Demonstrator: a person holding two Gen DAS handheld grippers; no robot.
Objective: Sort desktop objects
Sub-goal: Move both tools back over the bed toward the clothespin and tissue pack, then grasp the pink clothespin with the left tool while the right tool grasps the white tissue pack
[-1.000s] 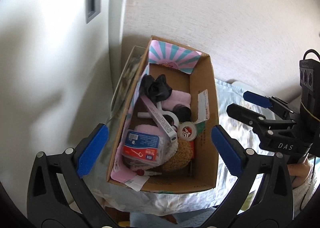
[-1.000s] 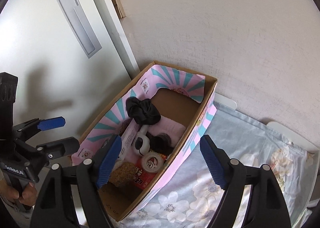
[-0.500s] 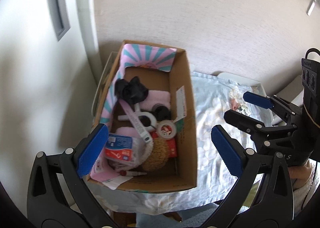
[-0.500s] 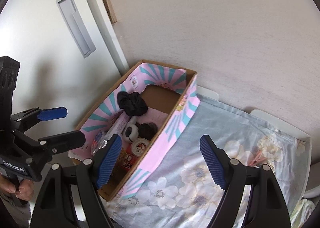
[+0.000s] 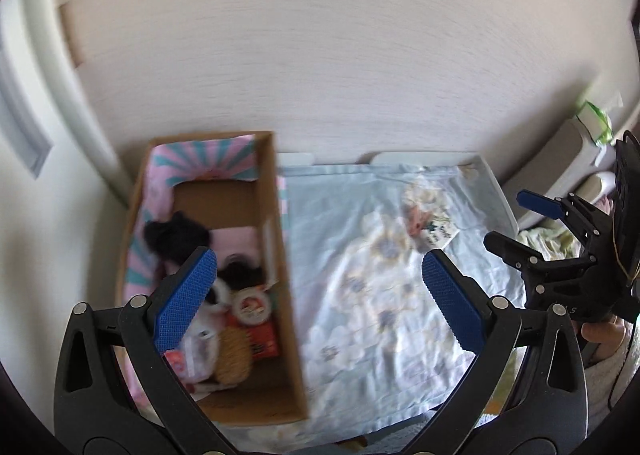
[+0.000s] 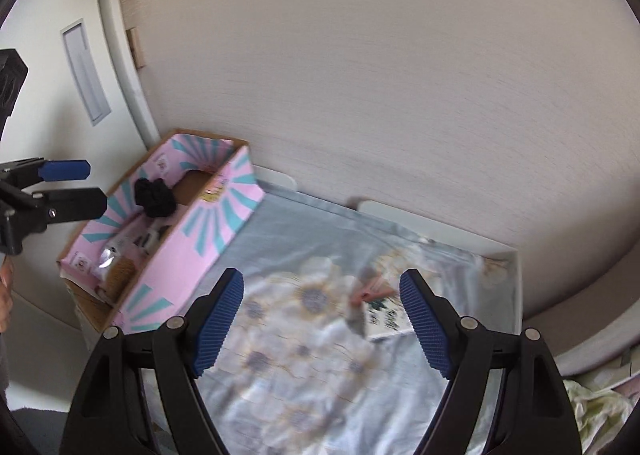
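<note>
A cardboard box (image 5: 276, 239) with pink and teal striped sides (image 6: 200, 239) stands at the table's left end. It holds a black scrunchie (image 5: 176, 239), a tape roll (image 5: 252, 303), a brown round item (image 5: 234, 355) and several other small items. On the floral cloth (image 5: 360, 275) near the right lie a pink clip (image 6: 370, 291) and a small card (image 6: 386, 319). My left gripper (image 5: 316, 295) is open and empty, above the box's right wall. My right gripper (image 6: 320, 319) is open and empty, above the cloth near the clip.
The table stands against a pale wall (image 6: 360, 75), with a white door frame (image 6: 124, 67) to the left. A green packet (image 5: 596, 119) sits on a ledge at the far right. Crumpled fabric (image 6: 596, 407) lies past the table's right edge.
Both grippers have swung right, away from the box and over the floral cloth. The clip and card have come into view. Both stay open and empty.
</note>
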